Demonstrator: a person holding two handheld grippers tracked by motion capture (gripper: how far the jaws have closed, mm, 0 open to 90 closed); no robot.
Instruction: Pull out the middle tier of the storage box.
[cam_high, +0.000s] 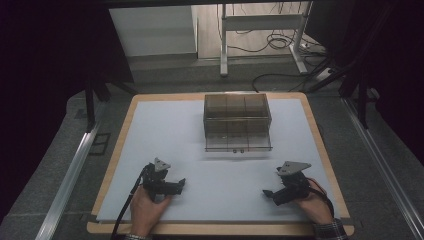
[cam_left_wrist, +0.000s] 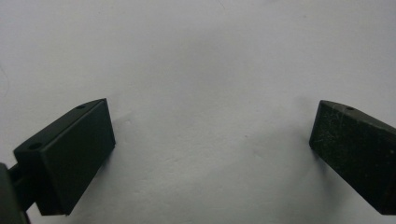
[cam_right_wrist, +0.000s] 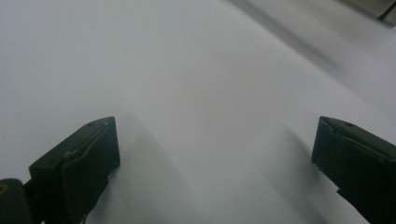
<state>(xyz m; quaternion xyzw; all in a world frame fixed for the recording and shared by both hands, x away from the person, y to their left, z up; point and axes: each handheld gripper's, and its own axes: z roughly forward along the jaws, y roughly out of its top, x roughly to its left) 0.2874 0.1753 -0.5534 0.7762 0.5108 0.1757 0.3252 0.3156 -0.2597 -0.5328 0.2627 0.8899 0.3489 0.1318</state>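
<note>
A clear plastic drawer box (cam_high: 237, 121) stands on the white mat (cam_high: 210, 165) toward the far middle, its lower drawer pulled out toward me. My left gripper (cam_high: 181, 185) rests low over the mat at the near left, held by a hand, jaws pointing right. In the left gripper view it (cam_left_wrist: 212, 140) stands open with only bare mat between its fingers (cam_left_wrist: 70, 158). My right gripper (cam_high: 267, 193) sits at the near right, pointing left. It (cam_right_wrist: 215, 154) is open too, with nothing between the jaws.
The mat lies on a wooden board (cam_high: 120, 150) with edges showing left and right. Beyond the table are a white desk frame (cam_high: 260, 25) and cables on the floor. A metal rail (cam_high: 70, 170) runs along the left side.
</note>
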